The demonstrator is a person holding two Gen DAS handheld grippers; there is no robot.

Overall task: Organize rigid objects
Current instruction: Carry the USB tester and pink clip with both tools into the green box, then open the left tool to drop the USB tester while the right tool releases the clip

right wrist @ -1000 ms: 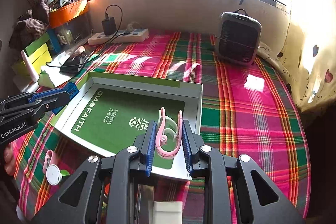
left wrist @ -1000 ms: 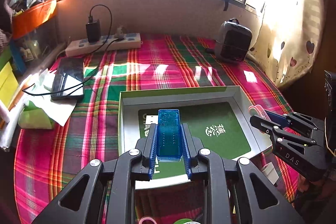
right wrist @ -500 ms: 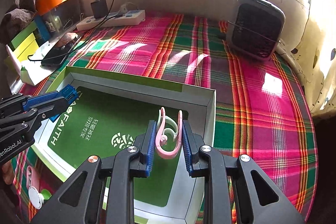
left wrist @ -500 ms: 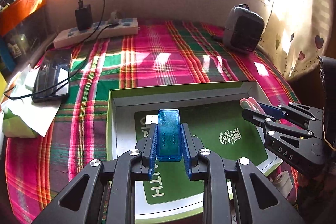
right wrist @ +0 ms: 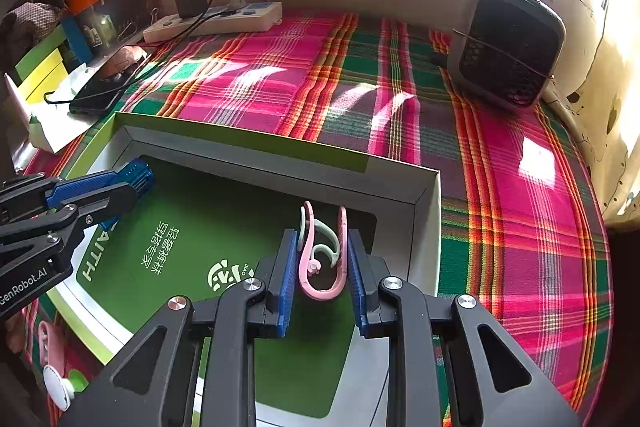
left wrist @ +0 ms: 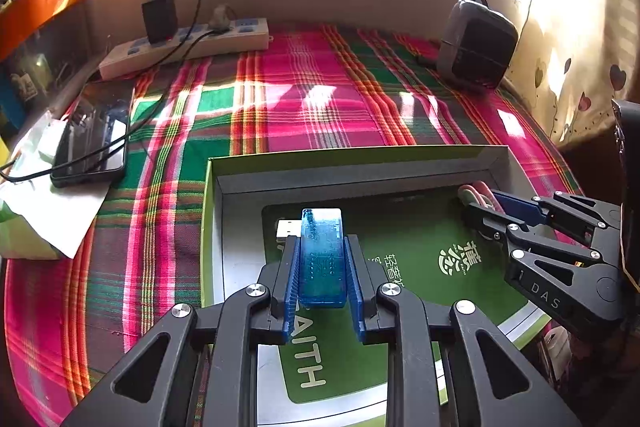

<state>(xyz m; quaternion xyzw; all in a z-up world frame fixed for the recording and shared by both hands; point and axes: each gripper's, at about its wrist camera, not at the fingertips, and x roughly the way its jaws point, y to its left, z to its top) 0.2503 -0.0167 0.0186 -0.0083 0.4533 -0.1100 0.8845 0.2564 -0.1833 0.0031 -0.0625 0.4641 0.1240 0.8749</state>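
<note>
Both grippers are clamped on their loads above the open box. Left gripper [left wrist: 322,267] pinches a translucent blue USB stick [left wrist: 322,255] by its long sides, metal plug end peeking out to the left of the body. Right gripper [right wrist: 322,263] squeezes a pink and pale-green hook clip [right wrist: 320,255] between its blue pads, the curved end hanging toward the wrist.

Beneath them lies the shallow box [left wrist: 360,157], green-rimmed with grey inner walls and a green printed floor, otherwise bare as far as can be seen. The stick hangs over the left half of the floor, the clip over the right rear corner, near the wall but, judging from both views, not yet resting on anything.

Compared with a second ago, both hands have come forward and lower: the box fills much more of each view, and its far wall now sits well above the loads rather than just beyond them. Over the last half second little has shifted, so the approach looks nearly finished. That suggests the next step is a short drop and release, each piece into its own side.

Around the box spreads a plaid cloth [right wrist: 520,227] over the desk, with a power strip [left wrist: 184,49], a phone [left wrist: 94,139] on charge and a small grey heater [right wrist: 512,43] well apart.
</note>
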